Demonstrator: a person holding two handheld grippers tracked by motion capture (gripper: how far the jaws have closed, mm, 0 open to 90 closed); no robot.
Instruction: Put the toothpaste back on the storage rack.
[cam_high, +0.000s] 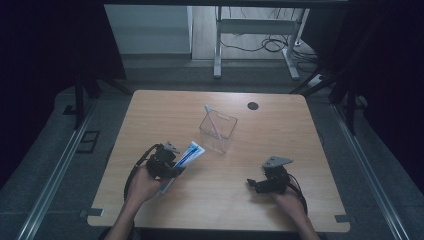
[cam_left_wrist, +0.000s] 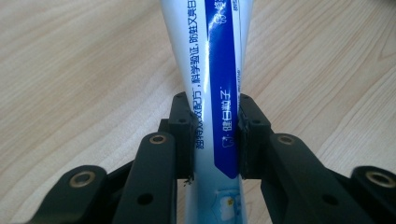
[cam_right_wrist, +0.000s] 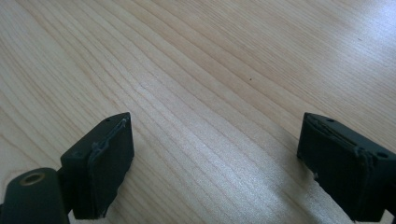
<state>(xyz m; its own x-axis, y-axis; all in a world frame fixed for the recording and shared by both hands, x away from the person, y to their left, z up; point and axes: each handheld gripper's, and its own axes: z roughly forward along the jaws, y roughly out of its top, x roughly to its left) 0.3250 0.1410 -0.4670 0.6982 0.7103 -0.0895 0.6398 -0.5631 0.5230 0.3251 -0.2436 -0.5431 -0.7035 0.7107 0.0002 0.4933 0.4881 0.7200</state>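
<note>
The white and blue plastic toothpaste tube (cam_left_wrist: 212, 70) printed with small characters is clamped between the black pads of the left gripper (cam_left_wrist: 215, 135), which press on its two long edges; bare wood grain shows on both sides of it. In the high view the same tube (cam_high: 189, 155) lies at the near left of the table, its free end pointing up and right toward a clear square plastic container (cam_high: 218, 131), near it but not touching. The left gripper (cam_high: 176, 167) is gripped by the person's left hand (cam_high: 141, 185), a black cable looping from its body.

A pale toothbrush (cam_high: 214, 120) with a light blue head leans inside the clear container, its head standing above the far rim.

The right gripper (cam_high: 251, 183) sits low over the near right of the table, well apart from the tube and container, with a grey three-cornered plate on top. In the right gripper view its jaws stand wide apart with nothing between them, above plain boards (cam_right_wrist: 210, 93).

The light wooden tabletop (cam_high: 165, 107) has rounded corners, diagonal grain and a round black cable cap (cam_high: 253, 105) near the far edge. Grey carpeted floor surrounds it, with metal rails running along both sides. Beyond stand the white metal legs of another desk (cam_high: 218, 45) with loose black cables (cam_high: 272, 45) on the floor; the room's sides are dark.
</note>
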